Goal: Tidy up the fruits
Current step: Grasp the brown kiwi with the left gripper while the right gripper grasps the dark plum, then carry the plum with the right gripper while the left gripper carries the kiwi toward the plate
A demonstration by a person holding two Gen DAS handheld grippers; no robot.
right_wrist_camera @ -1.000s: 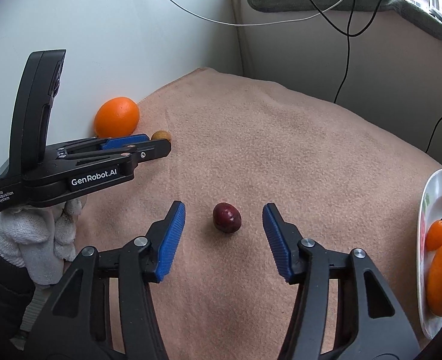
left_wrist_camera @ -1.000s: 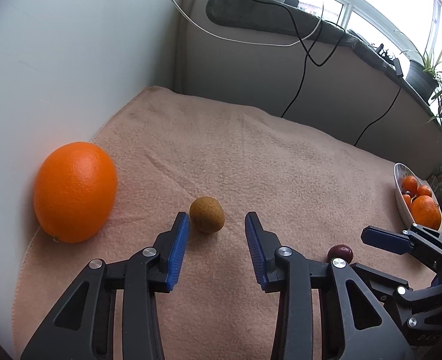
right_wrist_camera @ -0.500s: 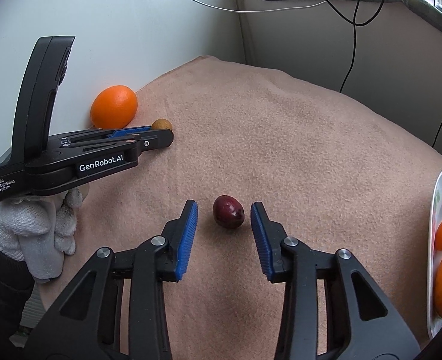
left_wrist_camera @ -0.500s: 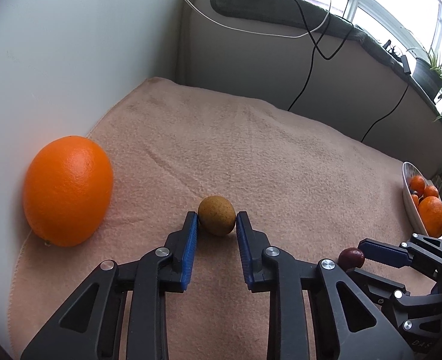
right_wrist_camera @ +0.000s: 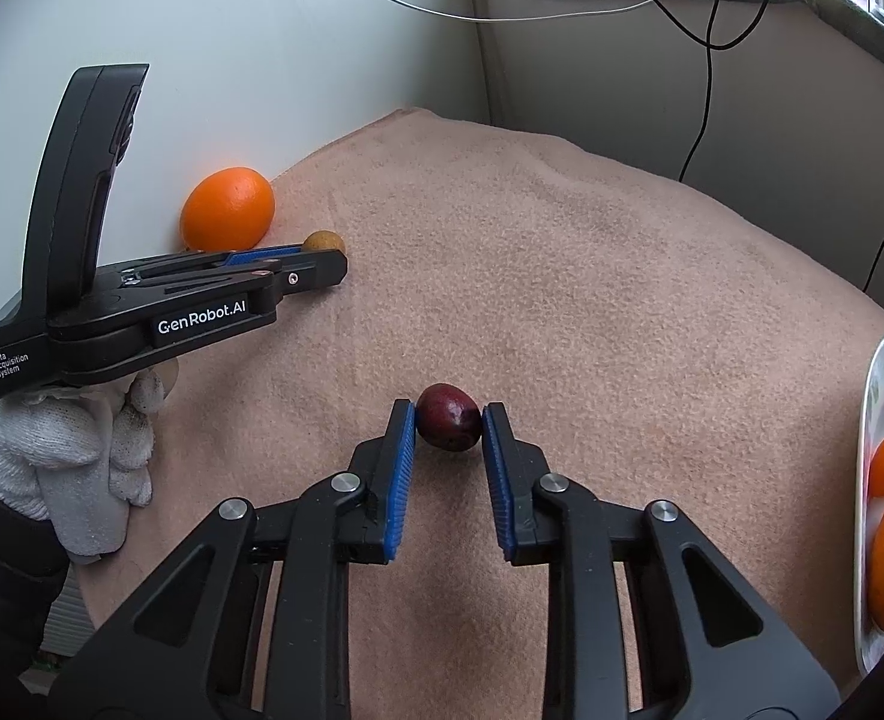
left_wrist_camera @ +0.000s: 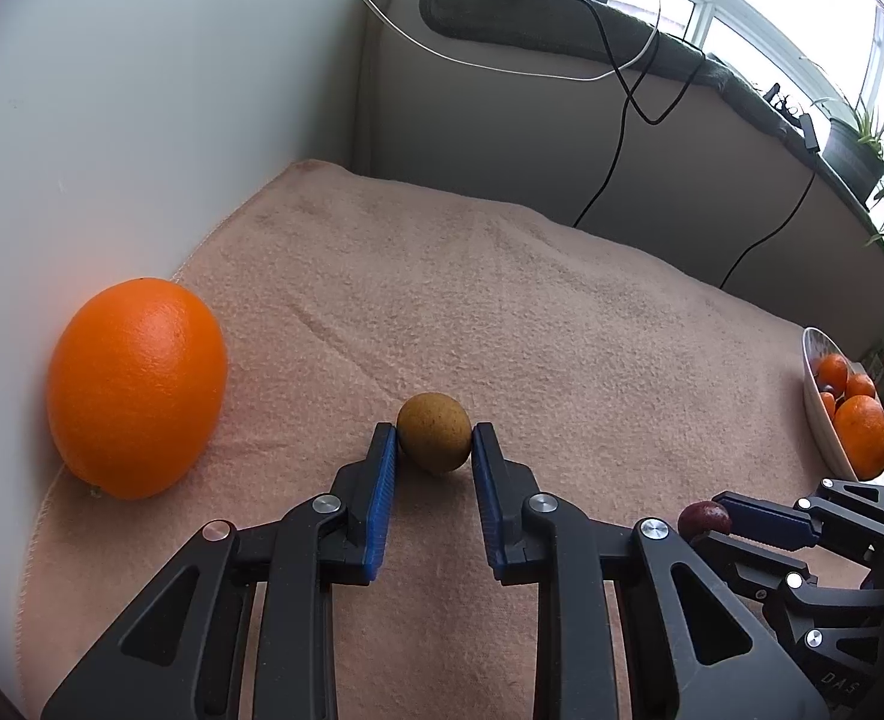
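Fruits are scattered on a peach-coloured fleece blanket [left_wrist_camera: 562, 312]; a small brown-yellow speckled fruit [left_wrist_camera: 434, 440], perhaps a kiwi, is clamped between the blue pads of the left gripper [left_wrist_camera: 434, 450], and a dark red glossy plum [right_wrist_camera: 448, 425] is clamped between the pads of the right gripper [right_wrist_camera: 448, 427], whose jaws have just been closing onto it; both fruits are seen low against the blanket, though contact with it cannot be told. A large orange [left_wrist_camera: 135, 387] with dimpled skin is set at the blanket's left edge, against the white wall [left_wrist_camera: 141, 120]; more oranges and a dark fruit are gathered in a white dish [right_wrist_camera: 883, 396] at the right edge. "GenRobot.AI" and "Data Acquisition System" are printed in white on the black left gripper body, which is held by a hand in a white knit glove [right_wrist_camera: 63, 468]. Black and white cables [left_wrist_camera: 616, 138] are hung down a grey wall below a windowsill; potted plants [left_wrist_camera: 862, 138] are lined along the sill.
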